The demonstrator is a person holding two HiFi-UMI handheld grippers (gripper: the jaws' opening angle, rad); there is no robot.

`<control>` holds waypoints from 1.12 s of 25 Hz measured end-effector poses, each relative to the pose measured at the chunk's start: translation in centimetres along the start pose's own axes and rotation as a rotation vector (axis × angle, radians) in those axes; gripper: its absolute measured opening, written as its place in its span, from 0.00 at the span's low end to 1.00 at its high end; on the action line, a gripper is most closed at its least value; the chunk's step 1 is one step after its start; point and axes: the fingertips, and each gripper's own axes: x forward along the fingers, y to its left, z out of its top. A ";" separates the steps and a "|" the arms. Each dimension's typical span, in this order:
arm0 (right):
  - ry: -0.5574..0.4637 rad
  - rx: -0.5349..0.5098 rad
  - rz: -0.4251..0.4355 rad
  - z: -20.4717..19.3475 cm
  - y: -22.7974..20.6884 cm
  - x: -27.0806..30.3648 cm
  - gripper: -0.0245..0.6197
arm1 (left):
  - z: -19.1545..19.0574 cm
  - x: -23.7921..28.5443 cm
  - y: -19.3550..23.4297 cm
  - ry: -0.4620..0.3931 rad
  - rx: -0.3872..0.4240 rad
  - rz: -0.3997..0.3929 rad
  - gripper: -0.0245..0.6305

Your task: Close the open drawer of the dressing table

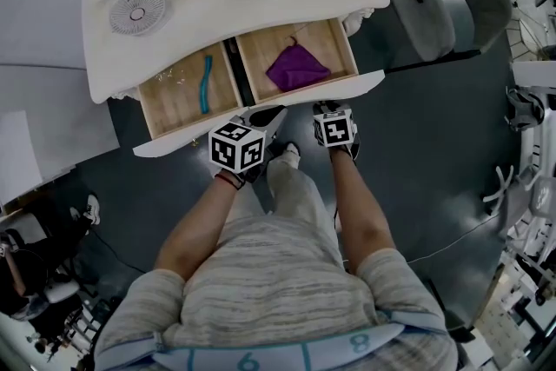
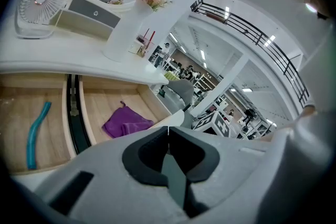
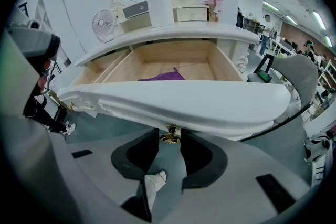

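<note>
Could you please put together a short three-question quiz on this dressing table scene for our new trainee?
1. True or false: the purple cloth lies in the compartment of the drawer on the head view's right.
2. What stands between the jaws of the right gripper? A) the gold knob on the drawer front B) a desk fan C) nothing
3. Fill in: the jaws of the left gripper are ___.

Key: 1 true; 2 A; 3 together, with nothing between them.
</note>
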 end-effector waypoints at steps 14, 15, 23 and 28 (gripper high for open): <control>0.019 -0.001 -0.006 0.3 0.2 0.2 0.22 | 0.4 -0.6 1.0 -0.013 -0.013 0.002 0.07; 0.022 -0.001 -0.008 0.3 0.2 0.2 0.22 | 0.5 -0.6 1.0 -0.014 -0.015 0.004 0.07; 0.033 -0.008 -0.014 1.8 -0.1 0.5 0.22 | 0.9 -1.1 2.3 -0.024 -0.044 0.029 0.07; 0.027 -0.013 -0.014 3.3 -0.3 1.5 0.22 | 1.3 -1.3 3.0 -0.030 -0.053 0.039 0.07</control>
